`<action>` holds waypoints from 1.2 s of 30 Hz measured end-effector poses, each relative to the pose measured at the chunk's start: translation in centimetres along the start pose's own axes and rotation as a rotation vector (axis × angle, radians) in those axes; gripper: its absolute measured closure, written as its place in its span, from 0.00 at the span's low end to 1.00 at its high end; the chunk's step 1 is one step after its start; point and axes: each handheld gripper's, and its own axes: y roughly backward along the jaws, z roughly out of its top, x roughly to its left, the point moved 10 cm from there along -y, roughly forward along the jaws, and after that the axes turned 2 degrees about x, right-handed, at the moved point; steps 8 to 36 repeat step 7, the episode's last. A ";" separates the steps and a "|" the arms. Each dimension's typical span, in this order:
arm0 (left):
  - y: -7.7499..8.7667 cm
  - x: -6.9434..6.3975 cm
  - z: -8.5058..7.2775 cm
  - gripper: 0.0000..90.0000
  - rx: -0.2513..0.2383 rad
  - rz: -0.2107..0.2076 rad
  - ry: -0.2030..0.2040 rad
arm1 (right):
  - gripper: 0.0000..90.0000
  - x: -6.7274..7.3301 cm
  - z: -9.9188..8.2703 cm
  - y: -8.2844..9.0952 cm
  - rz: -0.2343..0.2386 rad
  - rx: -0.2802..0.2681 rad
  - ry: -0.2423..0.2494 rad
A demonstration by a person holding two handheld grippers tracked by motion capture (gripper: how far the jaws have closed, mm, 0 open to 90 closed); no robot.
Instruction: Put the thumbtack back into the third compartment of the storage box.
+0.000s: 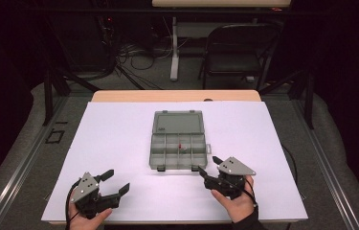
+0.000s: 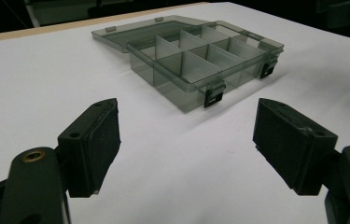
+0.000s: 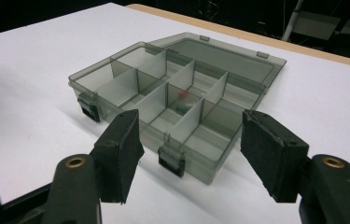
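Your right gripper (image 1: pixel 209 166), jaws wide and empty, sits just right of the open organizer box (image 1: pixel 179 141) at frame center. A small red piece (image 3: pixel 183 96) lies in one compartment. Your left gripper (image 1: pixel 114 181) gapes empty at lower left.

Smoky clear compartment box (image 1: pixel 179 150) mid-table, lid (image 1: pixel 177 121) flat open behind; small red piece (image 3: pixel 183 95) in one compartment.

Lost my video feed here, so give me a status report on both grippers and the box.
Left gripper open, empty, parked short of box. Right gripper open, empty, at organizer box front right corner. Lid laid open; small red item in one compartment. Nothing in the way.
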 end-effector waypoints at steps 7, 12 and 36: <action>0.0 0.2 0.0 0.25 0.003 0.008 0.008 | 0.38 -0.2 -1.4 1.2 -0.006 -0.003 0.004; 0.0 0.2 0.0 0.25 0.003 0.008 0.008 | 0.38 -0.2 -1.4 1.2 -0.006 -0.003 0.004; 0.0 0.2 0.0 0.25 0.003 0.008 0.008 | 0.38 -0.2 -1.4 1.2 -0.006 -0.003 0.004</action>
